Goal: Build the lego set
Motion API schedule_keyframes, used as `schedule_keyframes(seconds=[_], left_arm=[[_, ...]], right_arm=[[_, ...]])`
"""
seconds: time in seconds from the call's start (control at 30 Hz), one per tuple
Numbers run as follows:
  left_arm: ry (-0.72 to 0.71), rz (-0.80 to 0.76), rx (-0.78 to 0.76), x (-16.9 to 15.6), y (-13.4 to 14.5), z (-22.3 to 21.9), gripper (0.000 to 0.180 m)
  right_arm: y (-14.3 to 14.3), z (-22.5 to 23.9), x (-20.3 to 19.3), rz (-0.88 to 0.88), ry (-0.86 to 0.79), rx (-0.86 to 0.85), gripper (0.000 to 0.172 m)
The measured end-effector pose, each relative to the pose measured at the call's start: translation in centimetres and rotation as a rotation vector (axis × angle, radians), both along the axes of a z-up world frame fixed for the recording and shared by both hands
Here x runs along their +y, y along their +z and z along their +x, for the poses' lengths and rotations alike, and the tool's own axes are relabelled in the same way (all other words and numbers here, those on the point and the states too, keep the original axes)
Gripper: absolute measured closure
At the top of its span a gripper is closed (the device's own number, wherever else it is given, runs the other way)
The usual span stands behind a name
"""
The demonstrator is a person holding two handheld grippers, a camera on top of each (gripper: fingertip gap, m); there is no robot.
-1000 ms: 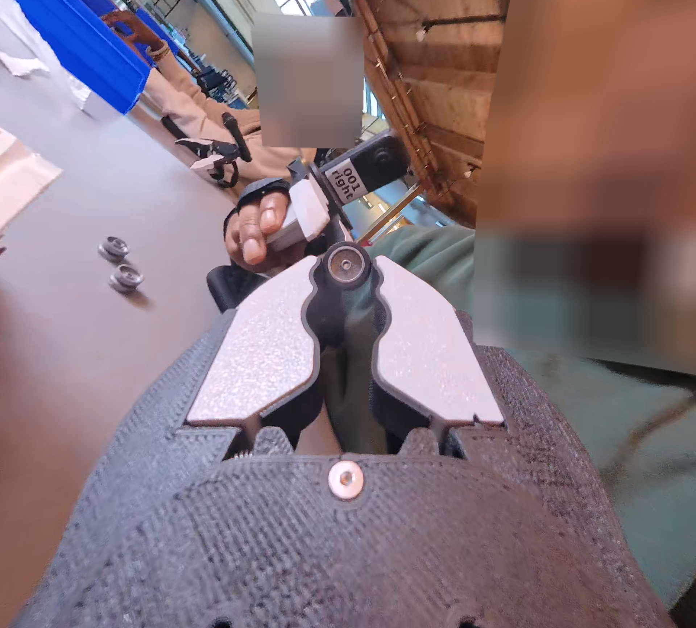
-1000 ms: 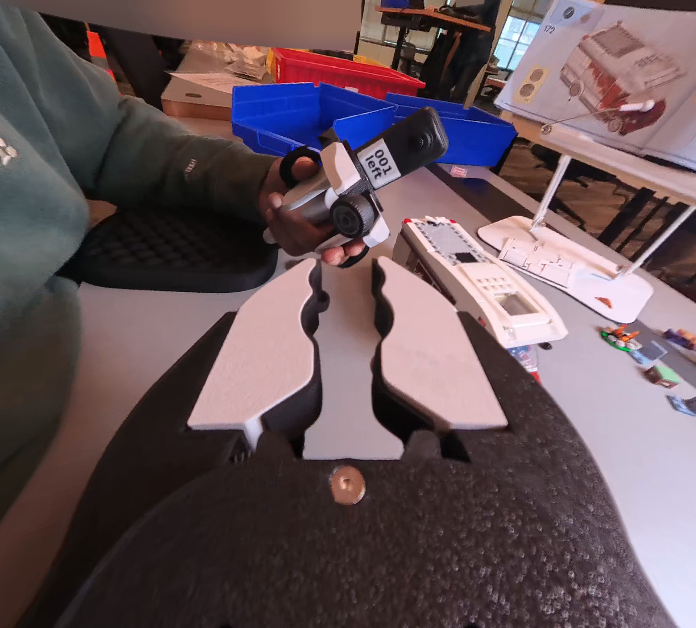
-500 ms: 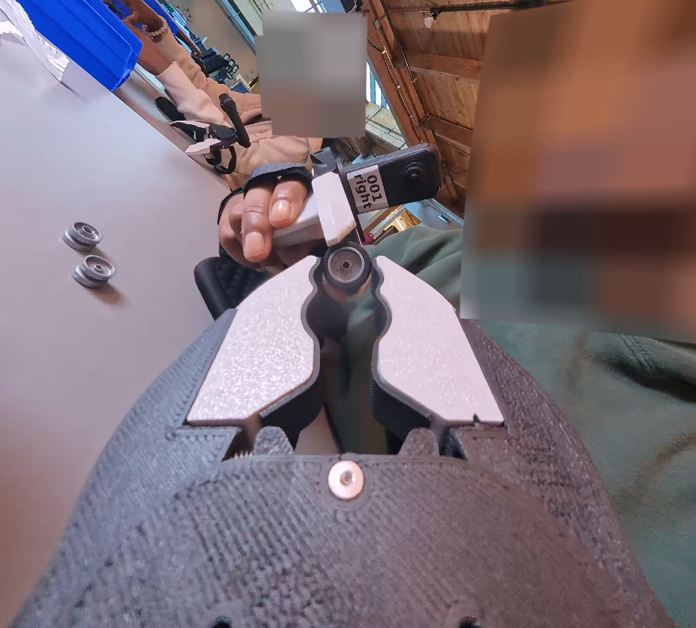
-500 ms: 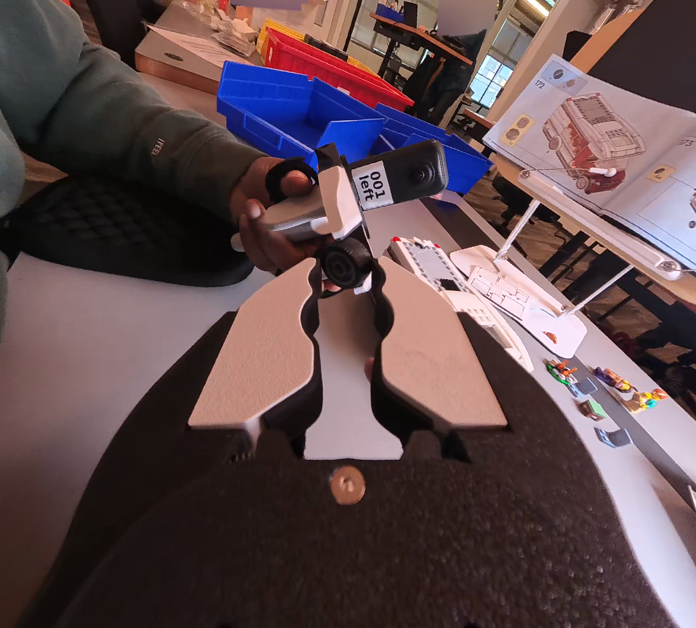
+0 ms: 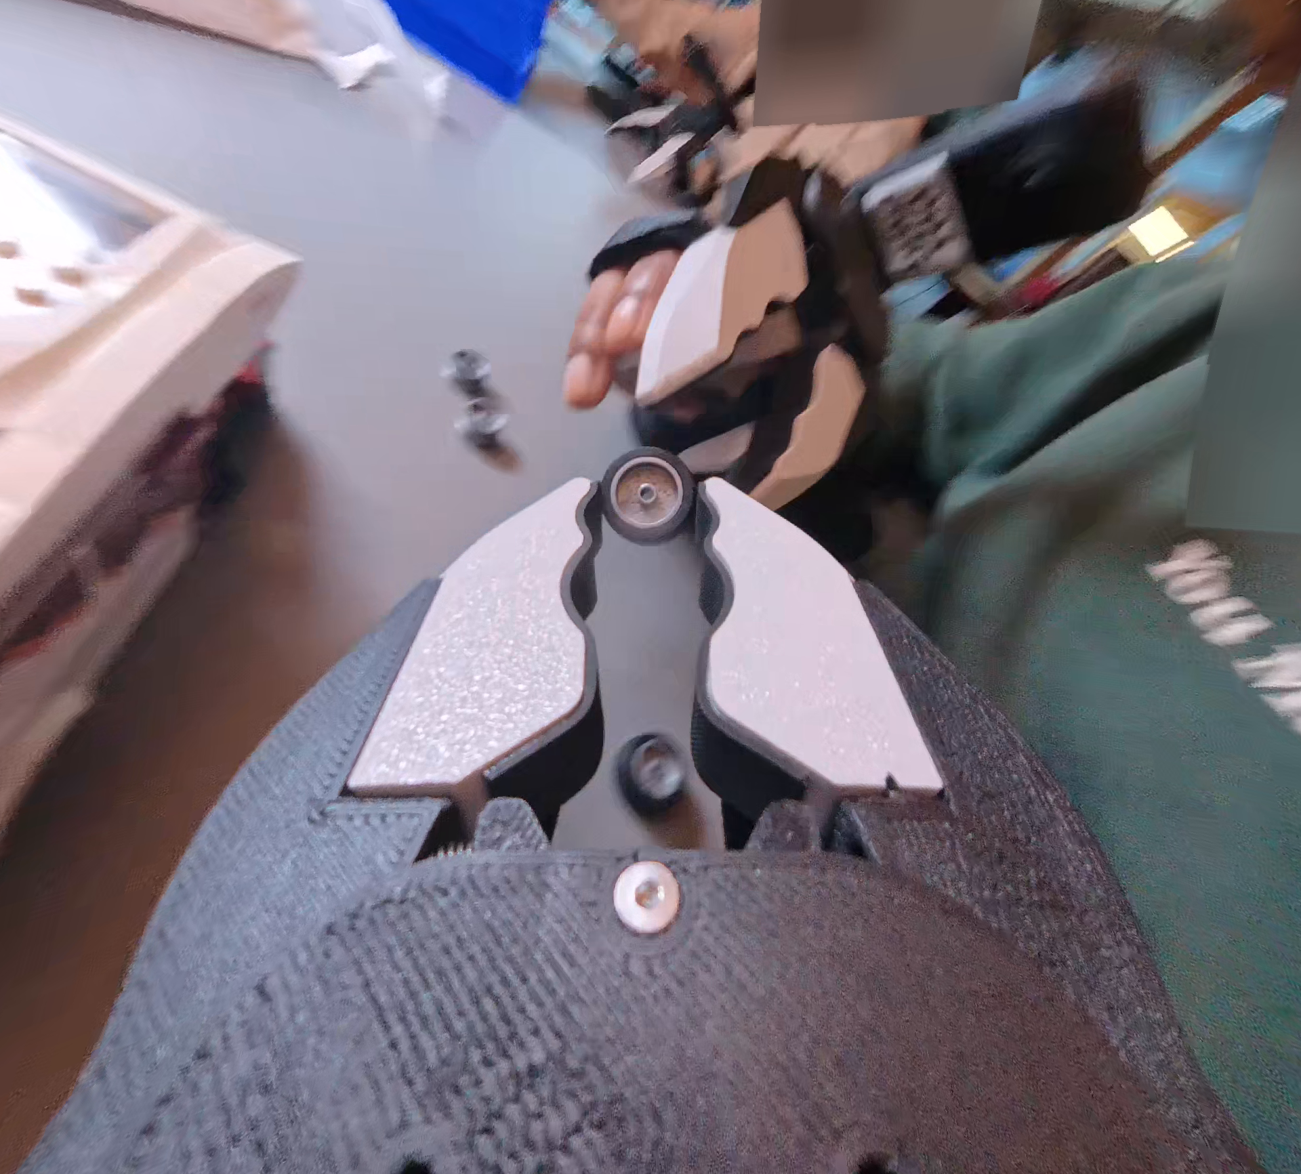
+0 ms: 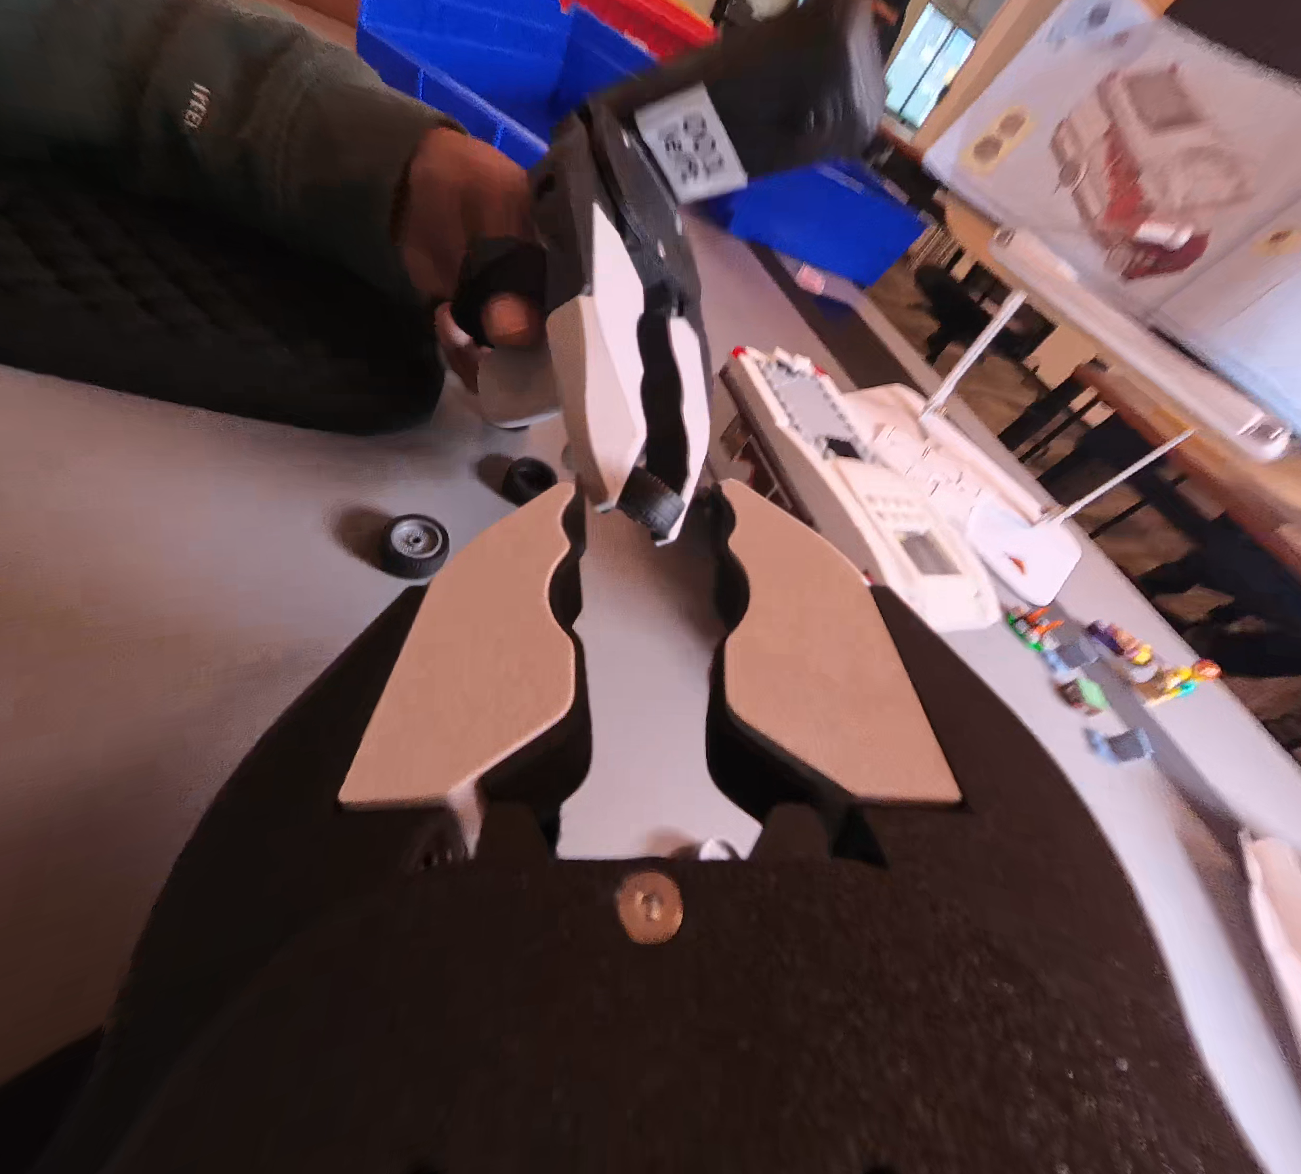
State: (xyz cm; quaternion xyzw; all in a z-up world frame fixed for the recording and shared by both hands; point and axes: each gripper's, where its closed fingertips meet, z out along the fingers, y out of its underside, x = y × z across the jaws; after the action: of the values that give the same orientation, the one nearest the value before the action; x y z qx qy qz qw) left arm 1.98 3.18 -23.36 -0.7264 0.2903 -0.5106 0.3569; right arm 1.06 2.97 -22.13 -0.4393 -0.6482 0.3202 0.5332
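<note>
My left gripper (image 5: 646, 486) is shut on a small black wheel with a grey hub (image 5: 646, 496), pinched at its fingertips. In the right wrist view this gripper (image 6: 637, 517) points down at the grey table (image 6: 176, 542), with the wheel (image 6: 651, 503) between its pads. My right gripper (image 6: 648, 493) is open and empty, its fingertips on either side of that wheel without touching it. It also shows in the left wrist view (image 5: 700, 447), open. A loose wheel (image 6: 417, 545) and a bare black tyre (image 6: 528, 478) lie on the table to its left.
A white brick vehicle (image 6: 880, 493) lies to the right of the grippers. Two grey hubs (image 5: 475, 394) lie on the table. Blue bins (image 6: 479, 49), a booklet on a white stand (image 6: 1126, 141) and small coloured bricks (image 6: 1098, 661) are around. A green sleeve (image 6: 176, 120) rests at left. Only a small space, under 4 cm, lies between the two pairs of fingers.
Both grippers have tipped down toward the table. My right gripper's jaws have widened around the wheel. My left gripper keeps its hold on the wheel.
</note>
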Motion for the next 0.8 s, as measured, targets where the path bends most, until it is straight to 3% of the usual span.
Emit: schedule_keyframes(seconds=[0.13, 0.23, 0.4, 0.53, 0.6, 0.73, 0.8], left_arm=[[0.090, 0.185, 0.518, 1.7, -5.3, -2.9, 0.155], [0.086, 0.212, 0.707, 2.0, -7.5, -3.8, 0.154], [0.091, 0.212, 0.762, 2.4, -7.7, -3.7, 0.154], [0.146, 0.335, 0.810, 3.5, -7.2, -3.9, 0.155], [0.148, 0.372, 0.852, 3.7, -7.2, -4.1, 0.155], [0.125, 0.287, 0.823, 3.7, -7.5, -3.9, 0.153], [0.122, 0.287, 0.773, 3.6, -7.1, -3.8, 0.138]], right_arm=[[-1.6, 0.5, 1.6, -0.145, -0.036, -0.083, 0.123], [-2.0, 0.7, 2.2, -0.184, -0.049, -0.087, 0.131], [-2.6, 0.7, 2.2, -0.166, -0.047, -0.094, 0.154], [-2.5, 0.7, 2.1, -0.122, -0.051, -0.082, 0.172], [-2.5, 0.7, 2.2, -0.128, -0.058, -0.085, 0.172], [-2.5, 0.9, 2.9, -0.168, -0.098, -0.085, 0.172], [-2.4, 1.1, 3.4, -0.187, -0.119, -0.069, 0.171]])
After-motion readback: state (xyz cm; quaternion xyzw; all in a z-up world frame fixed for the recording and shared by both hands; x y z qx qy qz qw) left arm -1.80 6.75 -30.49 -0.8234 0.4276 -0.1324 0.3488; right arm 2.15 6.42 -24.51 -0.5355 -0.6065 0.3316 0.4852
